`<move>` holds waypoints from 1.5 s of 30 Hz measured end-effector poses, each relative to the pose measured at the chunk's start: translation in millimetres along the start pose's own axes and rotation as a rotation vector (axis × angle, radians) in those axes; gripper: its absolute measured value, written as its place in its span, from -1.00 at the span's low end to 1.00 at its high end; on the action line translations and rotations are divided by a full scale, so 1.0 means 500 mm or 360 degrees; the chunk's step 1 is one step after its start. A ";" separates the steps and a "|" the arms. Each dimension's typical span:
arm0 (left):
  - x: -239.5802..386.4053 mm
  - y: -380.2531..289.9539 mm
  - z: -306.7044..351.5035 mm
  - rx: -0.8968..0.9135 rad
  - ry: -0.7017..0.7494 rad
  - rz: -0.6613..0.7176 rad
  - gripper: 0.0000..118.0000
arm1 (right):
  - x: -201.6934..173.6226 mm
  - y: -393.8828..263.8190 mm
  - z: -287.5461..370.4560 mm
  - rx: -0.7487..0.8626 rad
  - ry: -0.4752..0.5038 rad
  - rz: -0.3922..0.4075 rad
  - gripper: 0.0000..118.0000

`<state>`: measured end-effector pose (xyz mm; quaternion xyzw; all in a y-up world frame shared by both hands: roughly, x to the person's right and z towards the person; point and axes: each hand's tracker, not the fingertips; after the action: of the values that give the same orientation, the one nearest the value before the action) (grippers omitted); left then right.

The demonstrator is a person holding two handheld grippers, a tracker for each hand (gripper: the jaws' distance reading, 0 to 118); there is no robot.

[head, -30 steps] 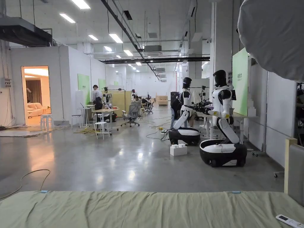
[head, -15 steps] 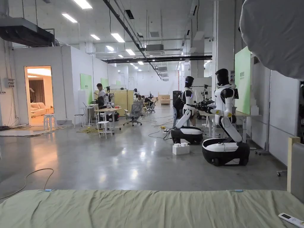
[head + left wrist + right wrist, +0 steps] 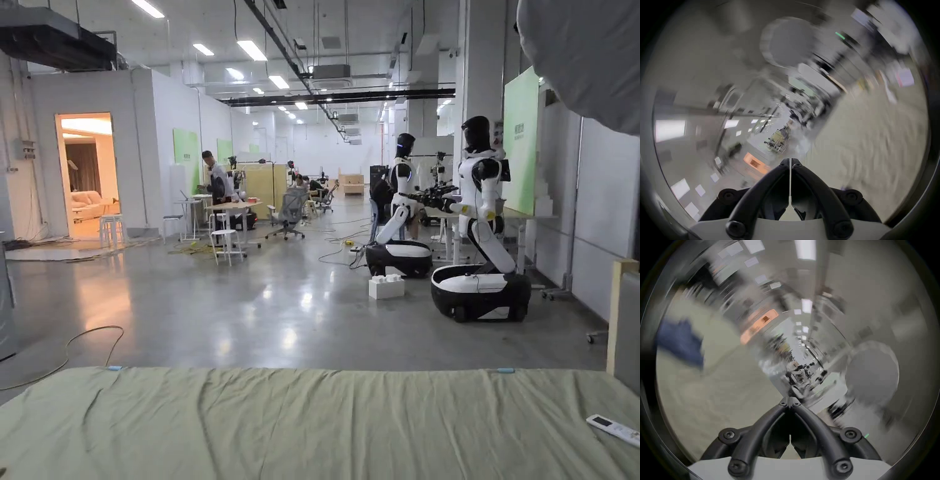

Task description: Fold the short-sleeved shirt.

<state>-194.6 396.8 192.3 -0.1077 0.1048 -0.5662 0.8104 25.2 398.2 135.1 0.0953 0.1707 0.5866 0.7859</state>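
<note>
A blurred dark blue garment [image 3: 680,342] lies on the pale green sheet [image 3: 705,386] at the left of the right gripper view; it looks like the shirt. My right gripper [image 3: 789,400] is shut with nothing between its black jaws, well away from the garment. My left gripper [image 3: 790,161] is shut too, tips together and holding nothing, with the sheet [image 3: 867,138] to its right. Both gripper views are smeared by motion. In the head view the green sheet [image 3: 300,425] covers the bed in front of me.
A white remote [image 3: 614,430] lies on the sheet at the right edge. A padded headboard [image 3: 625,325] stands at the right, a grey lamp shade [image 3: 581,56] hangs above. Beyond the bed, grey floor with cables, two white robots [image 3: 478,231], a white box [image 3: 385,287], stools and desks.
The head camera has tilted down, so more of the green sheet shows and the room sits higher in the picture. A person by the far desks has shifted a little.
</note>
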 end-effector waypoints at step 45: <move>-0.143 -0.223 0.069 0.0106 -0.0322 0.1990 -0.98 | 0.059 -0.168 0.069 -0.0086 0.0065 -0.2216 -1.00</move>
<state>-308.3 428.5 261.2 -0.0539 0.0531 0.0241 0.9968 120.6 403.3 133.1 -0.0670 0.1924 -0.0480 0.9779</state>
